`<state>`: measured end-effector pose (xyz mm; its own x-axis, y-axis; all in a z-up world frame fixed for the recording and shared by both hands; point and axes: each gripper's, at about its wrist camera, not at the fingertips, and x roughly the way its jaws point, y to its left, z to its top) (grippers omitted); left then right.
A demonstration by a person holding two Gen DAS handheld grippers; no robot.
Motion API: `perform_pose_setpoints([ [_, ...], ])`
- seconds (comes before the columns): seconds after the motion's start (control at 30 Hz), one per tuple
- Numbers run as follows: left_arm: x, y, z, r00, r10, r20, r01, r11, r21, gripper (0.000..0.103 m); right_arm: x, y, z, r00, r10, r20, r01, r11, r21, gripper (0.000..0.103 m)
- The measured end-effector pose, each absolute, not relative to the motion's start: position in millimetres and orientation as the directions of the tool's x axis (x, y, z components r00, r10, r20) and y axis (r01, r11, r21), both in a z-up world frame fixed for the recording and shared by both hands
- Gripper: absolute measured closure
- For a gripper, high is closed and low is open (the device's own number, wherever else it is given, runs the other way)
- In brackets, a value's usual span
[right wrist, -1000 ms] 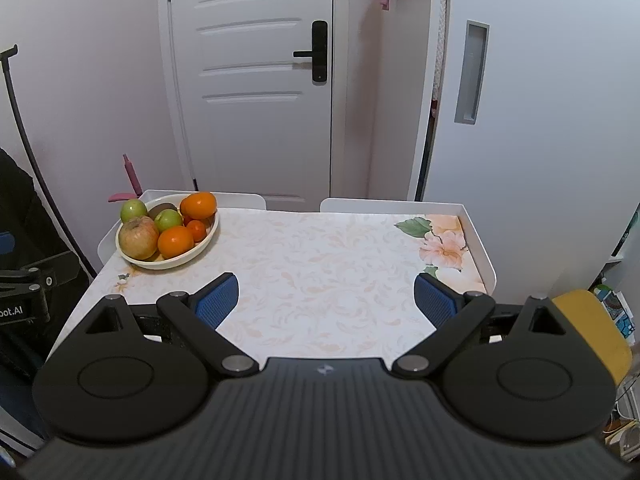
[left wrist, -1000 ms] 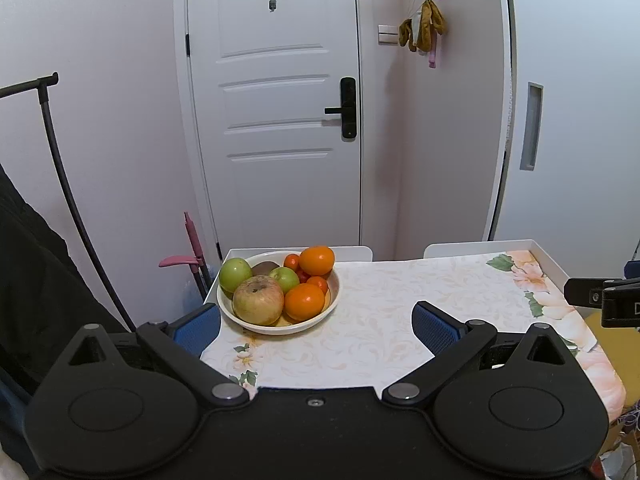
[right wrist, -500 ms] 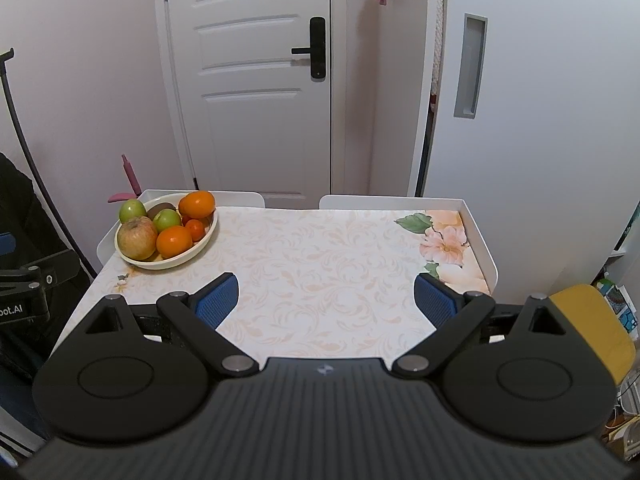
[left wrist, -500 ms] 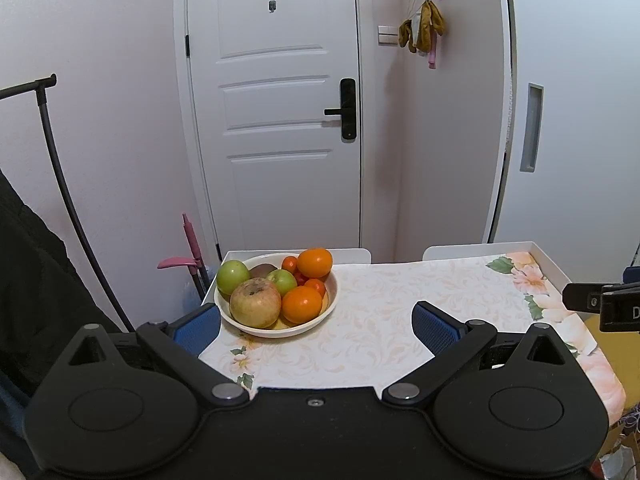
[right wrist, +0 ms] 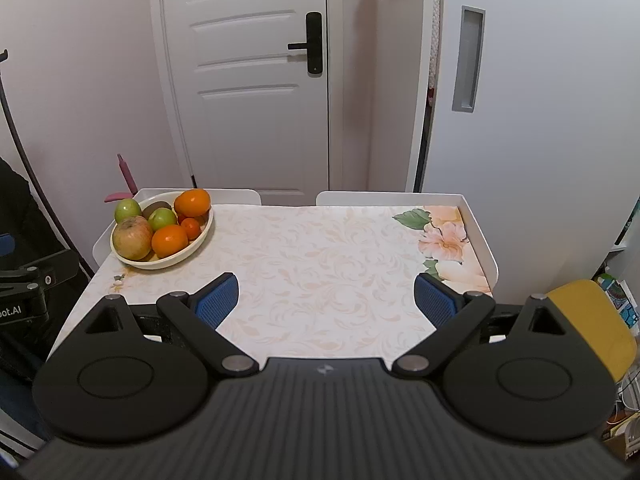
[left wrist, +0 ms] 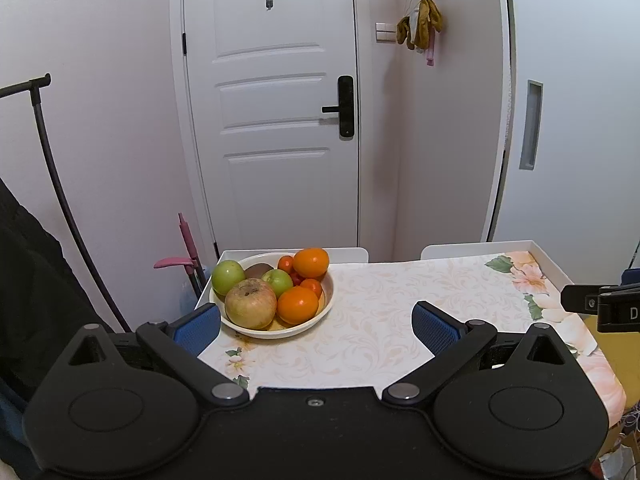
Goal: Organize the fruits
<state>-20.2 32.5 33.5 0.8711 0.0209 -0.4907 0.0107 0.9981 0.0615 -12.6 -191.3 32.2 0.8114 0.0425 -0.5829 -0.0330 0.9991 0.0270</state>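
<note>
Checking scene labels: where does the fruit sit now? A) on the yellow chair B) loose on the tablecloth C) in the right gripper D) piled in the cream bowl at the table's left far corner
D: the apples and oranges are all heaped in the shallow cream bowl at the left far corner of the floral-cloth table; both grippers are open and hold nothing.

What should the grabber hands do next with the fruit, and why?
Probably ease the left gripper forward toward the bowl. It is open and empty, the bowl lies just ahead, and the big apple sits nearest. The right gripper, also open, is farther away.
</note>
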Motion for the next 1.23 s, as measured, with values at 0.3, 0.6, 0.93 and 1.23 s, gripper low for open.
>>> perform_pose_setpoints([
  [0.3, -18, 33, 32, 0.870, 0.020, -0.492, 0.012, 0.998, 0.062, 0.000, -11, -191, 31, 0.810, 0.042, -0.585, -0.031, 0.999, 0.029, 0.000],
  [0.6, -17, 32, 30, 0.875, 0.032, -0.483, 0.002, 0.998, 0.070, 0.000, -7, -191, 30, 0.807, 0.049, -0.588, -0.038, 0.999, 0.032, 0.000],
  [0.93, -17, 33, 31, 0.881, 0.033, -0.472, 0.001, 0.997, 0.071, 0.000, -3, -189, 31, 0.805, 0.056, -0.591, -0.043, 0.998, 0.037, 0.000],
  [1.23, -15, 35, 31, 0.882, 0.039, -0.470, -0.006, 0.998, 0.070, 0.000, -2, -187, 31, 0.804, 0.057, -0.592, -0.043, 0.998, 0.038, 0.000],
])
